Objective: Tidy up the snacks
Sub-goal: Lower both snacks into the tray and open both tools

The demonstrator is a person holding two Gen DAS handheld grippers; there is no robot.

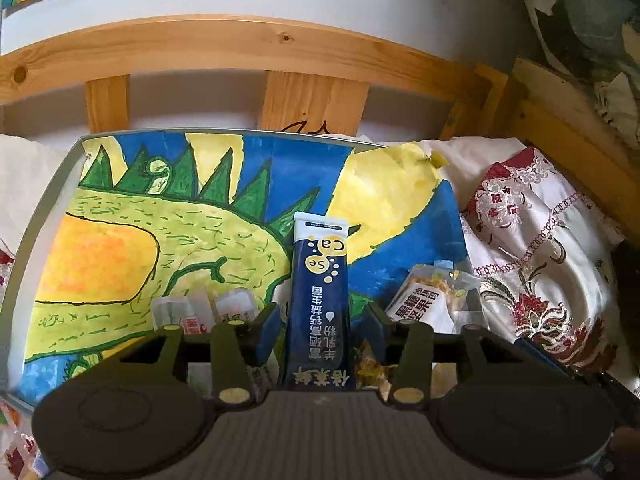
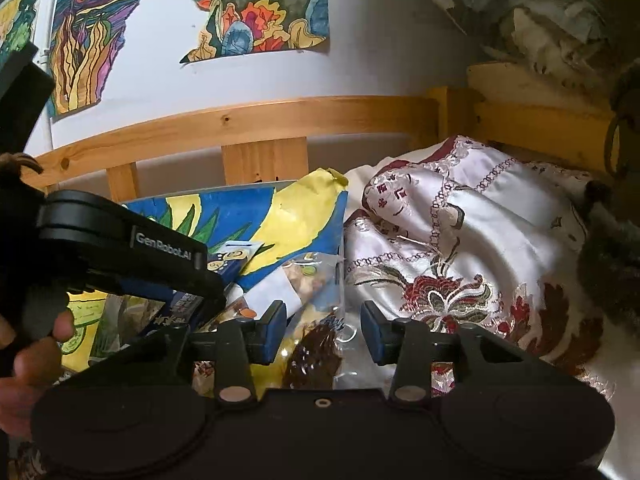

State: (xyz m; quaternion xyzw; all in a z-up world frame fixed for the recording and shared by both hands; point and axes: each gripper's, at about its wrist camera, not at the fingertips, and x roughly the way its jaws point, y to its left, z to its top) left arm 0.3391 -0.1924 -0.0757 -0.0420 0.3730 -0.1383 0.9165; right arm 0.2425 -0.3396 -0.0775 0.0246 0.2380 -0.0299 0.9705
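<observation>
Left hand-held gripper (image 1: 322, 330) stood wide open astride the blue sachet (image 1: 320, 300), not gripping; it needed centring first. Right hand-held gripper (image 2: 323, 334) gaped empty.

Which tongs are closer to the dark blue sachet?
Left. The left tongs have the dark blue sachet between their open fingers; the right tongs hover over clear snack bags beside it.

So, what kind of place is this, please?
Probably a child's bedroom. A wooden bed rail runs along the wall, an embroidered satin cover lies crumpled beside the tray, and children's drawings hang on the wall.
</observation>
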